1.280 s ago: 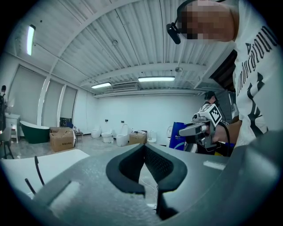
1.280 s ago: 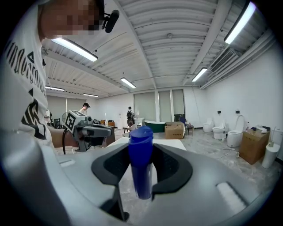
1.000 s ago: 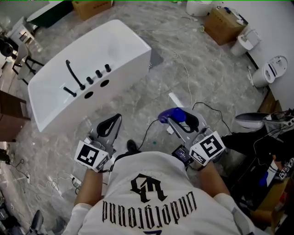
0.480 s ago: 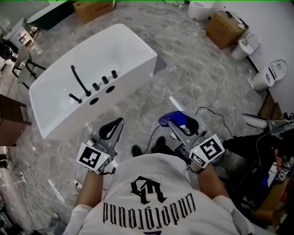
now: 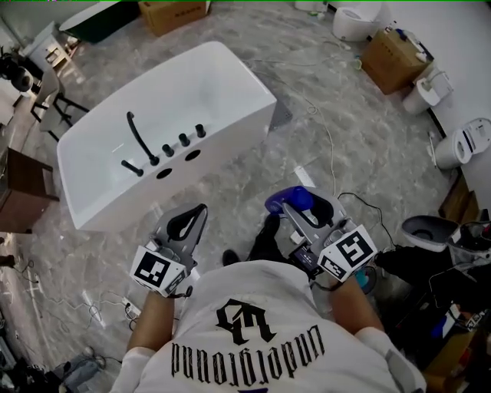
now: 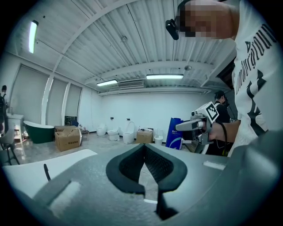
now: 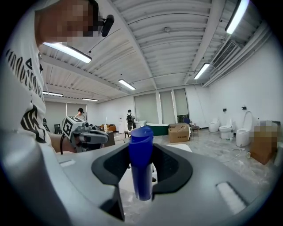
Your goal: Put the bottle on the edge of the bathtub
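A white bathtub [image 5: 230, 77] stands on the marble floor ahead and to the left. A black faucet [image 5: 139, 139] and black knobs [image 5: 184, 140] sit on its near rim. My right gripper [image 5: 298, 203] is shut on a blue bottle [image 5: 285, 198], held in the air short of the tub and to its right. The right gripper view shows the bottle [image 7: 141, 163] upright between the pads, cap up. My left gripper [image 5: 199, 209] hangs beside it, level with the tub's near corner. Its tips meet with nothing between them in the left gripper view [image 6: 144, 146].
Cardboard boxes [image 5: 395, 50] [image 5: 173, 11] and toilets [image 5: 468, 142] [image 5: 357, 19] line the far and right sides. Cables [image 5: 331, 150] trail over the floor between me and the tub. Dark wooden furniture [image 5: 19, 192] stands at the left, a green tub [image 5: 96, 17] far back.
The bathtub has shifted right and lower in the head view. Both grippers hold the same pose, the bottle still gripped.
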Demonstrator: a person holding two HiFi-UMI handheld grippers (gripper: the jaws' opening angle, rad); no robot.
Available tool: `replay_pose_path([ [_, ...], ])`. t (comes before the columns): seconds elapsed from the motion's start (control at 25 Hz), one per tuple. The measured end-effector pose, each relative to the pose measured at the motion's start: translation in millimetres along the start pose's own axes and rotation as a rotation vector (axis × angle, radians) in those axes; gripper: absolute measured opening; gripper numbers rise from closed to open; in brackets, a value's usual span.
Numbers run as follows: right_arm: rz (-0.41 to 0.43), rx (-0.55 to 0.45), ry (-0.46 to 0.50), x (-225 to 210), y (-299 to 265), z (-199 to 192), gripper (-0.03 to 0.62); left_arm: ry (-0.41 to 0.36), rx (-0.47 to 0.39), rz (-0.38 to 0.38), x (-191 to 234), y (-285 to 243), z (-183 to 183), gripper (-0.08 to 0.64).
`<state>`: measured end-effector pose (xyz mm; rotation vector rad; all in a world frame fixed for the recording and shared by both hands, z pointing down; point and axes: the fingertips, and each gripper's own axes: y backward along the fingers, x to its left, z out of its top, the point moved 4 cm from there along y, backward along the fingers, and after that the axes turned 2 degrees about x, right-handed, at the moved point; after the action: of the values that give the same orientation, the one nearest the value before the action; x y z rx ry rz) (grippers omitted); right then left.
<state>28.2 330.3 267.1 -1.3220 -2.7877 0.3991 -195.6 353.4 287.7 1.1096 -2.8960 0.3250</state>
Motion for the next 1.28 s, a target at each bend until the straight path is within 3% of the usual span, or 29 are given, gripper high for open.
replay_pose_path([
  [0.36, 0.052, 0.022, 0.021, -100.0, -35.1, 9.7, 0.153, 0.021, 0.015, 0.047, 26.7, -89.8, 12.8, 0.008],
  [0.84, 0.051, 0.005, 0.057, -250.4, -17.5, 35.4, 0.153, -0.006, -0.016, 0.017, 16.1, -250.5, 57.4, 0.008],
  [1.28, 0.003, 0.005, 0.013, -312.0, -6.9, 17.2, 0.153, -0.003, 0.005, -0.028, 17.8, -322.8, 51.3, 0.008],
])
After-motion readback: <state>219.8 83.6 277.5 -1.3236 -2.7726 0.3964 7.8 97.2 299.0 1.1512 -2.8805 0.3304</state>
